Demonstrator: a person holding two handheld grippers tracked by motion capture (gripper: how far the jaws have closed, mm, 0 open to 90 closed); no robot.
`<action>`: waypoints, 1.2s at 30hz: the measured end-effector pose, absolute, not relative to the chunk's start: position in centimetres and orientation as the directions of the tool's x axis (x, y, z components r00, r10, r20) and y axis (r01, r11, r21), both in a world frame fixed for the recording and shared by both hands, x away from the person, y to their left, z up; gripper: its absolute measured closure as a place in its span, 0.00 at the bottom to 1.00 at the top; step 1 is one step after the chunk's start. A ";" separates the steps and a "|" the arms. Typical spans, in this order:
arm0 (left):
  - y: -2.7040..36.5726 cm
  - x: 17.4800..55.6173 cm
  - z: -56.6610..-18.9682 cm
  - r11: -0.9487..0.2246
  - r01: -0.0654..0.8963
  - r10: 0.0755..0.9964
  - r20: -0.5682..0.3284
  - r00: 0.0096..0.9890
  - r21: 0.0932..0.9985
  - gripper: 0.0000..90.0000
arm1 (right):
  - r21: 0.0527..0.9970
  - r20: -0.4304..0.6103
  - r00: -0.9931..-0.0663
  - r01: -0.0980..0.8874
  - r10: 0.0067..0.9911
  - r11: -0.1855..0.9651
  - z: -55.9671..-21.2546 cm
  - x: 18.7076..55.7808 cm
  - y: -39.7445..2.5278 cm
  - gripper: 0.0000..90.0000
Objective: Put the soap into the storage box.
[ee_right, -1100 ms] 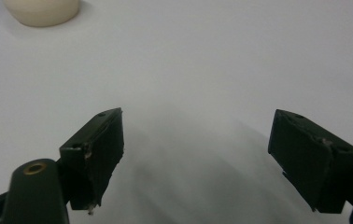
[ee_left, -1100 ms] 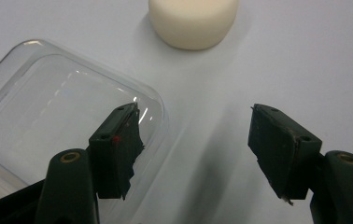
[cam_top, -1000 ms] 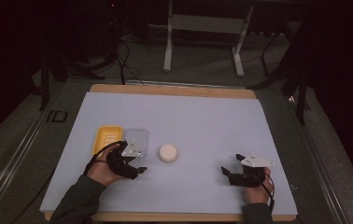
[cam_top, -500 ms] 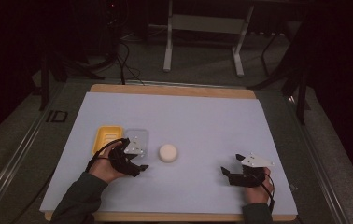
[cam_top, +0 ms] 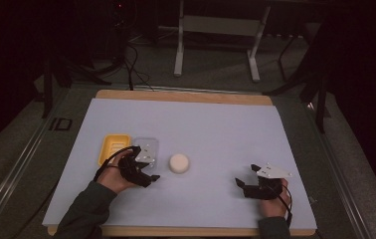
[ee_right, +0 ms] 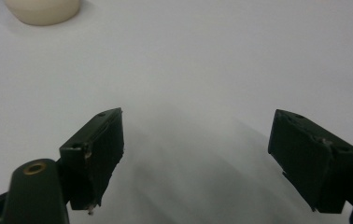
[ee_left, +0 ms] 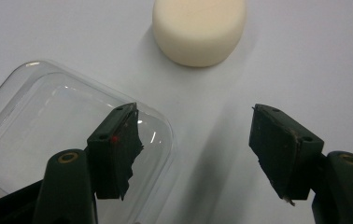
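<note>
Jaws of the left gripper (ee_left: 193,140) stood wide apart and held nothing, aimed at the round cream foam puck (ee_left: 199,29) just ahead, one jaw overlapping the clear rounded plastic lid (ee_left: 39,126), probably so it could close on the puck next. That puck (cam_top: 179,163) lay on the pale blue table sheet (cam_top: 216,124) just right of the lid and the yellow rectangular tray (cam_top: 112,147), which was perhaps meant to receive it, though the dim high view left this unsure. Well apart, the right gripper (ee_right: 198,154) waited with its jaws equally wide and empty, low over bare sheet.
</note>
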State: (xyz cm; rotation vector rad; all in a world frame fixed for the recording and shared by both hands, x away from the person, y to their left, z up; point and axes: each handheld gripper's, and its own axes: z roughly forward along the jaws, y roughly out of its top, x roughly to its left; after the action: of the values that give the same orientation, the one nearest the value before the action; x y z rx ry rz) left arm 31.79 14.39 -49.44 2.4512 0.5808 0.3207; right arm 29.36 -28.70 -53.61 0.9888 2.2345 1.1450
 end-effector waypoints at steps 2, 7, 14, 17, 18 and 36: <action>14.3 31.9 -49.5 -0.729 0.331 0.474 0.092 0.876 0.600 0.37 | 0.826 -0.059 -0.648 0.396 0.759 0.402 -53.6 29.4 -28.7 0.20; 14.2 32.0 -49.5 -0.734 0.329 0.468 0.092 0.879 0.594 0.37 | 0.825 -0.058 -0.648 0.397 0.760 0.402 -53.6 29.4 -28.7 0.20; 14.0 32.2 -49.5 -0.738 0.329 0.467 0.094 0.879 0.590 0.37 | 0.825 -0.060 -0.649 0.396 0.759 0.404 -53.6 29.4 -28.7 0.20; 13.9 32.3 -49.5 -0.736 0.334 0.470 0.091 0.878 0.589 0.36 | 0.824 -0.060 -0.649 0.396 0.758 0.404 -53.6 29.4 -28.7 0.20; 13.9 32.3 -49.5 -0.737 0.333 0.469 0.090 0.879 0.589 0.36 | 0.824 -0.060 -0.649 0.397 0.758 0.404 -53.6 29.4 -28.7 0.20; 12.6 32.6 -49.2 -0.764 0.315 0.444 0.105 0.890 0.563 0.30 | 0.822 -0.060 -0.650 0.398 0.757 0.407 -53.6 29.4 -28.6 0.20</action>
State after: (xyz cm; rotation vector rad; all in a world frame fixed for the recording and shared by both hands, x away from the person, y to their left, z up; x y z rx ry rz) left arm 32.56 12.63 -49.24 2.5033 0.5467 0.3140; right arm 29.36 -28.63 -53.62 0.9869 2.2416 1.1396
